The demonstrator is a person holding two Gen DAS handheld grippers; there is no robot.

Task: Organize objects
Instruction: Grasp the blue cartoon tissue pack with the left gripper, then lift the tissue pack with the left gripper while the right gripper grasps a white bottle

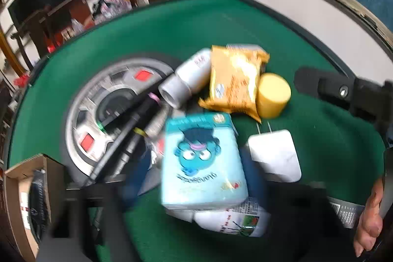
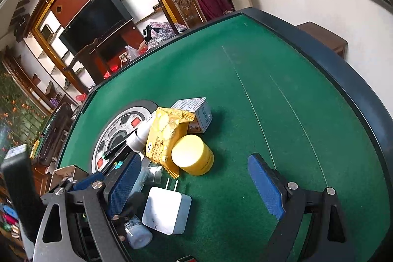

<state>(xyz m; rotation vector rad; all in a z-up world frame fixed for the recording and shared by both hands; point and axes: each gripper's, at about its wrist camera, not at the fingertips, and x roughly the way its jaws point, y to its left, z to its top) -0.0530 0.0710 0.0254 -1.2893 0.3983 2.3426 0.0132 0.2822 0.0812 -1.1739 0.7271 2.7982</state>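
Light-blue carton [image 1: 203, 158] with a cartoon face sits between the two blue pads of the left gripper [image 1: 196, 176]. One pad is against each of its long sides, so the gripper looks clamped on it, although this view is blurred. The carton is over a small white bottle [image 1: 233, 220] that lies on its side on the green table [image 1: 172, 23].

Just beyond the carton on the right lies a white charger [image 1: 275, 154] with its two prongs pointing away. Further out are a yellow jar [image 1: 272, 97] and a yellow snack packet [image 1: 235, 80], touching each other. A second white bottle [image 1: 191, 75] lies beside the packet. Several dark pens [image 1: 127, 129] rest across a grey round panel [image 1: 98, 100] in the table. A cardboard box [image 1: 24, 188] is at the near left edge.

The right gripper [image 2: 195, 188] has its fingers spread wide and holds nothing. In its view the charger lies near the left finger without touching it, and the jar stands just beyond. A small printed box [image 2: 196, 112] is behind the packet.
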